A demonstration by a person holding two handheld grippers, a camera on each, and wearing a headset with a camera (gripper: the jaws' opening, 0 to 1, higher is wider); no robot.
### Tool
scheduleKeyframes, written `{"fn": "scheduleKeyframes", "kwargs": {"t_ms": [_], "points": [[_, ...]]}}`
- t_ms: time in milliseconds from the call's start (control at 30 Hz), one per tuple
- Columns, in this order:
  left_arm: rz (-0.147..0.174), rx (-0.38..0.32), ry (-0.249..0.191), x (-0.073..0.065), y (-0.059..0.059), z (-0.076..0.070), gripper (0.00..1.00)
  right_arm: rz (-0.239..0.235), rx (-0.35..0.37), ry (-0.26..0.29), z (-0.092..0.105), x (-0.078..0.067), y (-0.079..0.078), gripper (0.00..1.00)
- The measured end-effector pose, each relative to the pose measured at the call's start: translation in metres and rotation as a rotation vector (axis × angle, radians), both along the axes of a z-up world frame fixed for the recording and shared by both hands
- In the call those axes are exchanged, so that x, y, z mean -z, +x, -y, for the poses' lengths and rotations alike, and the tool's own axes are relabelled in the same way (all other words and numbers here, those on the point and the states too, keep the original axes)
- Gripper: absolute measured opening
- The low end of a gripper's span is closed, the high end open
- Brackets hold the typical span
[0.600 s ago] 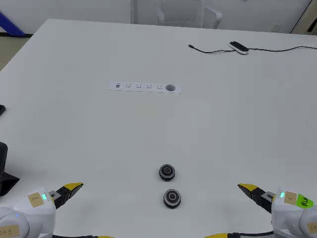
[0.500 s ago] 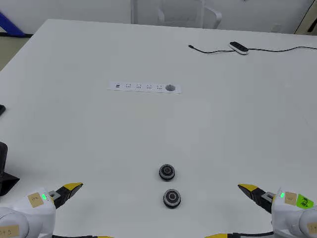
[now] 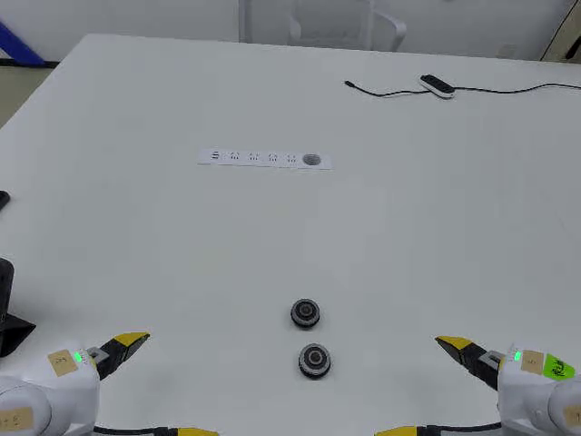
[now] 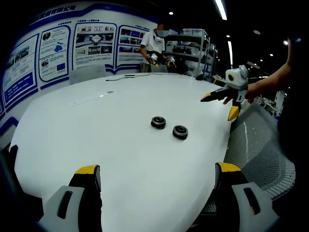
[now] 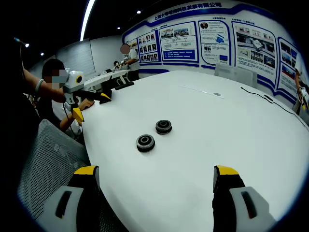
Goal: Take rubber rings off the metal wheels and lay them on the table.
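Far wheel (image 3: 307, 313) sits at 12 o'clock of near wheel (image 3: 315, 361), left gripper (image 4: 157, 169) and right gripper (image 5: 157, 169) jaws spread empty; head view adds a socket strip (image 3: 263, 159), gripper views wall posters (image 5: 212, 36).

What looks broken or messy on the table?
Nothing stands out. The far wheel and the near wheel lie flat, close but apart, on the white table. The left gripper and right gripper hang open, touching neither.

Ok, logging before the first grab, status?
Left gripper open, right gripper open, both empty. Near metal wheel, far metal wheel on table, rubber rings on. Nothing between.
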State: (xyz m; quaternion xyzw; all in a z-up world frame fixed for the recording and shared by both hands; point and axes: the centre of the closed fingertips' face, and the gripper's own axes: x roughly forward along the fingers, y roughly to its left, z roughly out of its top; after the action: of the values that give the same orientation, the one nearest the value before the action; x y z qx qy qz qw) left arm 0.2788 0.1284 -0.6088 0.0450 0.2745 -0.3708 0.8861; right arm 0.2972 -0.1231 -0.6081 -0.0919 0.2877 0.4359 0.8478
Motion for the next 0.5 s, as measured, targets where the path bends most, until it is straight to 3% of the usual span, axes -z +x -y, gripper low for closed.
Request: {"fn": "scheduleKeyframes", "kwargs": {"t_ms": [500], "points": [[-0.002, 0.007, 0.021, 0.0029, 0.0028, 0.0019, 0.96, -0.021, -0.003, 0.013, -0.0055, 0.0043, -0.0053, 0.99]]}}
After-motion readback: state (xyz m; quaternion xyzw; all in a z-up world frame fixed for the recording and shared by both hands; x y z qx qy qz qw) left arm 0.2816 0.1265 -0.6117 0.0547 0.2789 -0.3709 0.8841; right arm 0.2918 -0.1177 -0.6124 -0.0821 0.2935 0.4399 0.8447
